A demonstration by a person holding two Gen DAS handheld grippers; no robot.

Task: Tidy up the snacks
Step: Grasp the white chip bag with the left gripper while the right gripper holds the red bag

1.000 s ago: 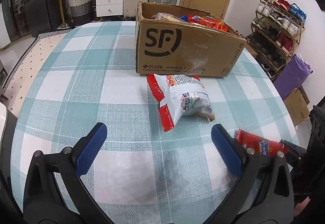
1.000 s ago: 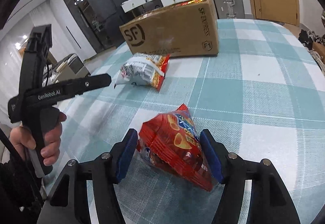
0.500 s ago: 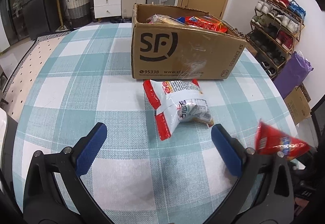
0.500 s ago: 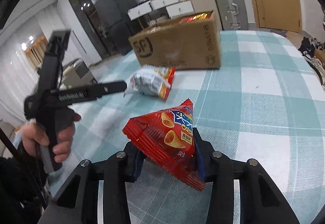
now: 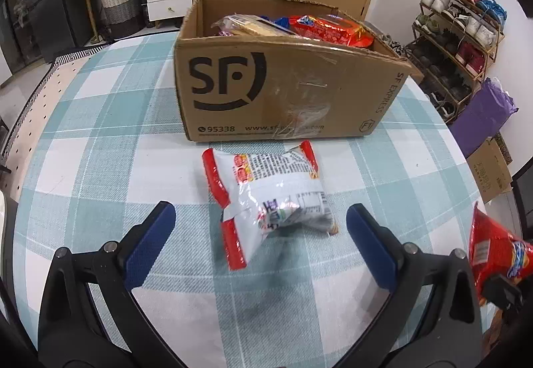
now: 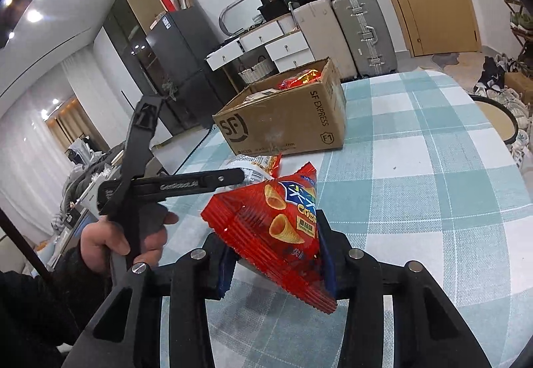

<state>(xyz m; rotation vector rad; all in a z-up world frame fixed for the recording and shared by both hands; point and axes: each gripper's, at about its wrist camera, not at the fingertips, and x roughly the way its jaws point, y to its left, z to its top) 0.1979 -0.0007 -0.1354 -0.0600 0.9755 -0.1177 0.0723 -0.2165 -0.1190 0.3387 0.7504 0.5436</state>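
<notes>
On the table (image 5: 100, 141): one white bag (image 5: 266, 198), open left tool (image 5: 258, 239); right tool (image 6: 276, 264) grips one red bag (image 6: 276, 228).

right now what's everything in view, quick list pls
cardboard box: one, brown with black print, open top, on the table's far part
snacks in the box: several, red, blue and clear packs; exact count hidden
white and red snack bag: one, lying on the table in front of the box, ahead of the left gripper
red chip bag: one, red with a blue logo, clamped in the right gripper, off the table
table: one, teal and white check cloth
suitcases: several, silver, beige, teal, by the far wall
shoe rack: one, loaded with shoes, right of the table
left gripper: black with blue pads, open, empty
right gripper: black with blue pads, shut on the red chip bag
hand: one, holding the left gripper's handle
</notes>
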